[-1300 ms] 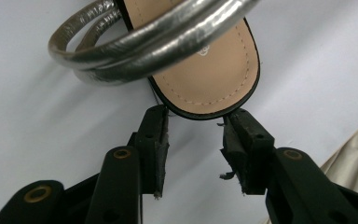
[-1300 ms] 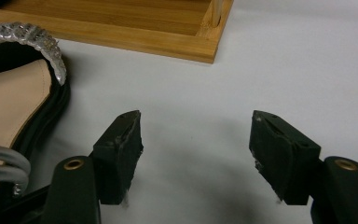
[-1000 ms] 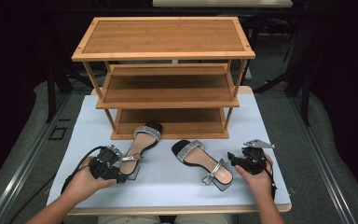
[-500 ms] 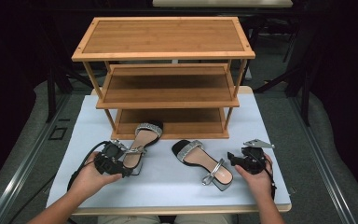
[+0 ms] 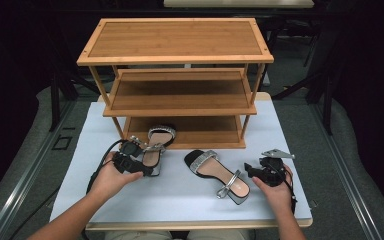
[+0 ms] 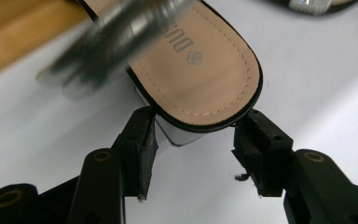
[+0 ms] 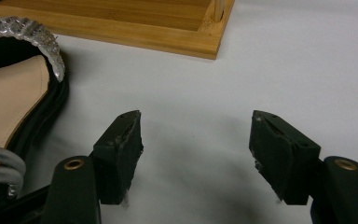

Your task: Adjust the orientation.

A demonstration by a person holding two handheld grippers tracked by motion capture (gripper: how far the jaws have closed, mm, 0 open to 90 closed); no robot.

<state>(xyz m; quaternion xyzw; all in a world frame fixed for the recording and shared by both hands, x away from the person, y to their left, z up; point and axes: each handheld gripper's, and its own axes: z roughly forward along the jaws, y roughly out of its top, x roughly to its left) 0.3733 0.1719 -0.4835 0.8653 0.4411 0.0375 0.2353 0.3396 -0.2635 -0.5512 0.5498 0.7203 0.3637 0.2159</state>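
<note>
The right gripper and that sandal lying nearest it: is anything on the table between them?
No. In the high view, bare white table separates the right gripper from the sandal; the right gripper view shows the same, its jaws open over nothing.

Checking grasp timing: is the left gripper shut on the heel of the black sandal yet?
Open. In the left gripper view the left gripper has its jaws either side of the black sandal's tan-lined heel, with gaps visible.

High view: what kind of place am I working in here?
Probably a lab or studio recording bench, not a home: a bamboo shoe rack on a white-covered table, dark surroundings, metal floor rails.
</note>
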